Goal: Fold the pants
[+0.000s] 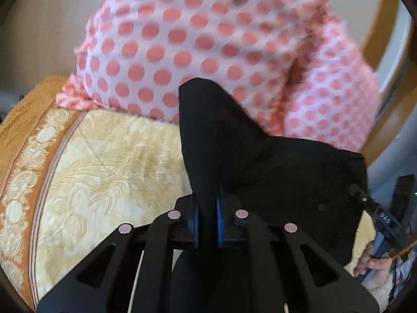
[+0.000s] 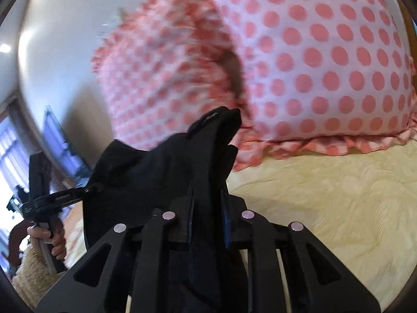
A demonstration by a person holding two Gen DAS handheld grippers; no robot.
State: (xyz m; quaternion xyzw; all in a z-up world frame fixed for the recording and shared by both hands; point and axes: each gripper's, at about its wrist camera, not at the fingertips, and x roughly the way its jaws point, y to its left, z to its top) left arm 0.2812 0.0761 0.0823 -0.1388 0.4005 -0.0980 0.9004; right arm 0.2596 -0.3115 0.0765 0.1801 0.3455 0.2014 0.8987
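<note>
The black pants [image 1: 273, 167] hang stretched between my two grippers above the bed. My left gripper [image 1: 207, 208] is shut on one edge of the pants; the cloth sticks up past the blue pads. My right gripper [image 2: 208, 203] is shut on the other edge of the pants [image 2: 166, 172], bunched between its fingers. The right gripper [image 1: 383, 219] and the hand holding it show at the right of the left wrist view. The left gripper [image 2: 41, 200] and its hand show at the left of the right wrist view.
A cream and orange patterned bedspread [image 1: 104, 172] lies below, also in the right wrist view [image 2: 338, 198]. Two pink polka-dot pillows [image 1: 182, 47] [image 2: 325, 65] stand at the head of the bed just beyond the pants. A wooden headboard [image 1: 388, 26] curves at right.
</note>
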